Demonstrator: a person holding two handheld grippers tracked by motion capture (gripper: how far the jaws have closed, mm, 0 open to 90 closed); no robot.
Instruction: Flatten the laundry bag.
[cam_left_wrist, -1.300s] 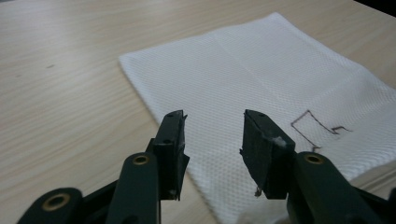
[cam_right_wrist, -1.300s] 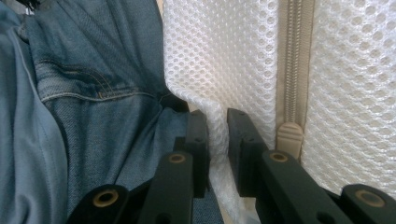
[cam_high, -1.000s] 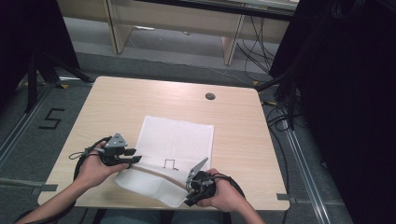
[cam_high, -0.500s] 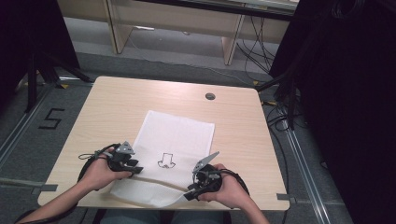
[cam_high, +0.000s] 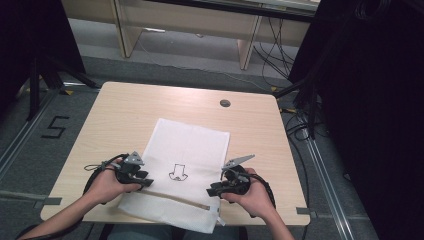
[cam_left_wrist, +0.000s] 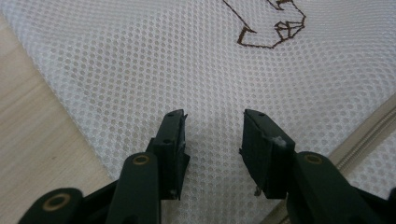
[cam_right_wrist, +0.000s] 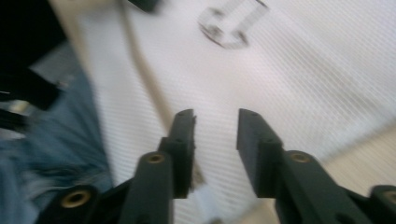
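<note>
bag: white mesh bag (cam_high: 187, 165) flat on the table (cam_high: 125, 115)
left gripper (cam_left_wrist: 212, 135): jaws apart over the bag's left edge
right gripper (cam_right_wrist: 215, 128): jaws apart, near-right edge

Left hand-held gripper (cam_high: 134, 172) drew nearer; mesh bag (cam_high: 185, 150) seemingly flatter.

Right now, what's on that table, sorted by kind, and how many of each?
Mesh bag: 1
Grippers: 2, left gripper and right gripper, both open over the bag
Grommet in the table: 1
Total: 4
</note>
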